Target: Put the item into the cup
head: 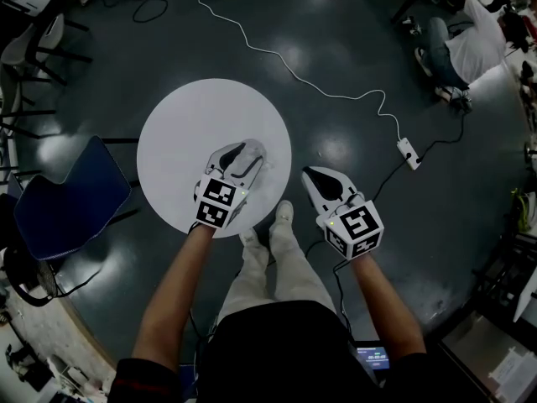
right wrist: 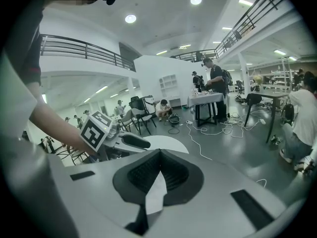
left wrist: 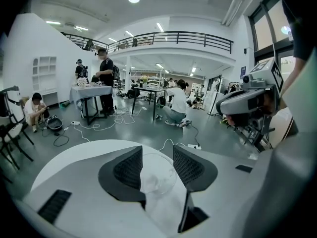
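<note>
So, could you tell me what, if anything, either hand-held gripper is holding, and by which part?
Nothing is held. The left hand-held gripper stands open with the clear cup between its jaws, unpressed; the right hand-held gripper is shut on nothing.

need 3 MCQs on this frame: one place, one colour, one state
1. The clear cup is: A on the floor; B between the left gripper's jaws; C on the chair.
2. The round table is: A white; B red; C black.
3. The right gripper's jaws are: A wide apart; B on the cup; C together.
Key: B, the left gripper view shows it between the open jaws; A, the top reads white; C, the jaws meet with nothing between them.
</note>
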`<state>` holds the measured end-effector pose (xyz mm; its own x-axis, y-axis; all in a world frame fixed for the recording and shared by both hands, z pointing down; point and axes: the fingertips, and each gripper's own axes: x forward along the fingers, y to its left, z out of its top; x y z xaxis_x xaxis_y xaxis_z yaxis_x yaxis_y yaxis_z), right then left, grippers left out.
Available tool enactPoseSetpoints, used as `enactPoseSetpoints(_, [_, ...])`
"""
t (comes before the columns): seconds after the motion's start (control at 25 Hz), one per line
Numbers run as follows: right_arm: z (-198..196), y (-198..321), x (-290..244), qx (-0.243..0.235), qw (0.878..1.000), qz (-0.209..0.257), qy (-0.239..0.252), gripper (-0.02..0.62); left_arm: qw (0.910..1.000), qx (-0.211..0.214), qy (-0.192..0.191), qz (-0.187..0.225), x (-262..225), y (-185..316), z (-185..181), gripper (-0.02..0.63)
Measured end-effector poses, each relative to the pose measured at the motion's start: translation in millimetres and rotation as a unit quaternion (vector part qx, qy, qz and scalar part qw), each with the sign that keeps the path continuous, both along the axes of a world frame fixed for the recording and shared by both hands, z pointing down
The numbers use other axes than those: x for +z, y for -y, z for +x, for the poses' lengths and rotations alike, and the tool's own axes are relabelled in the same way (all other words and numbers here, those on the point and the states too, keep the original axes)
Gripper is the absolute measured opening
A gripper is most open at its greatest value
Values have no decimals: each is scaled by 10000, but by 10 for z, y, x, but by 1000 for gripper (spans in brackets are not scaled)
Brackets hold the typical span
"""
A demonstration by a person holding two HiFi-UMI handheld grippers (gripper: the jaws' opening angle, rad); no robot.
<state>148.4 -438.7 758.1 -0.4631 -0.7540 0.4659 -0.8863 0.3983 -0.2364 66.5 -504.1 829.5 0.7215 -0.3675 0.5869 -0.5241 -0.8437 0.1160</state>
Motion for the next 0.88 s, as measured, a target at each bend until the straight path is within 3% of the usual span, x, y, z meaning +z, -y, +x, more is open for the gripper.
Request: enactPoseSetpoints(0.88, [-126,-237,-299,-138,9997,222,-42,9,9987,-224,-320,317,-534,-284,-142,187])
